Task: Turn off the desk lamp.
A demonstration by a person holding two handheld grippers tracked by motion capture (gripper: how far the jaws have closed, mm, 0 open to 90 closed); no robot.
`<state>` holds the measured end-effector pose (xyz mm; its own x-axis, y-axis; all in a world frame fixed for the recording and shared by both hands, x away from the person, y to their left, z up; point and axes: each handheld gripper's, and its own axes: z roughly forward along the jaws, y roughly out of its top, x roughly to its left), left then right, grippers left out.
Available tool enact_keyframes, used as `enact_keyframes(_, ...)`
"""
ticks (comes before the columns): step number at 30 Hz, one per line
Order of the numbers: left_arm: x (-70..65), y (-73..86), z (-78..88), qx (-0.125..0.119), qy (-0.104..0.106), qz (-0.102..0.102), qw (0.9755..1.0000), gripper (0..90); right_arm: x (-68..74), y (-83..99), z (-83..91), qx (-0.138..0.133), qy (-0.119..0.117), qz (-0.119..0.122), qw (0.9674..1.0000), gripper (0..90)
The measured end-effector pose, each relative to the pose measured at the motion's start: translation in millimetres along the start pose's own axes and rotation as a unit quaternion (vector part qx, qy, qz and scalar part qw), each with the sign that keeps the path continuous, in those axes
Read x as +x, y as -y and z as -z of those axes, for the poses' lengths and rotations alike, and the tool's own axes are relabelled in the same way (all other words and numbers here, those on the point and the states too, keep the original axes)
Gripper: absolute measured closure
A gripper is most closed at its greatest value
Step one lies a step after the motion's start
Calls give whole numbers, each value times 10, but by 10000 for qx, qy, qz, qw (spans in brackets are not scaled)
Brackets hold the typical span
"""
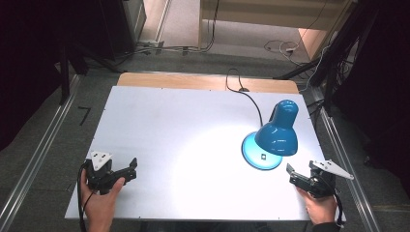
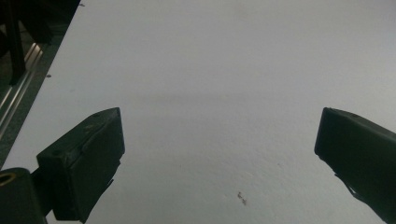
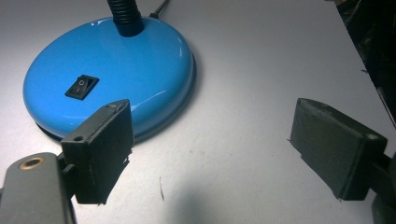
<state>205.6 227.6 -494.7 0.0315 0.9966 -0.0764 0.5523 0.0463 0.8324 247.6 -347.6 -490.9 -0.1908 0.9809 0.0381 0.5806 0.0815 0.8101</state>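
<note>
My left gripper rests spread wide over bare table, grasping nothing, well apart from the lamp. My right gripper is released too, jaws parted, with the lamp's base just beside my left jaw and slightly ahead. I judge that glossy blue metal base heavy, stiff and slippery; its thin rim is my best hold. Black rocker switch on top, ribbed black neck behind.
</note>
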Motion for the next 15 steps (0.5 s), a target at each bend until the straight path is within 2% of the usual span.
enact_keyframes(8, -4, 2, -4, 5, -1, -4, 10000, 21, 60, -7, -34, -25, -56, 92, 9999, 130)
enact_keyframes(15, -1, 4, -3, 9, -15, 4, 10000, 20, 110, -24, -46, -48, -117, 81, 9999, 134)
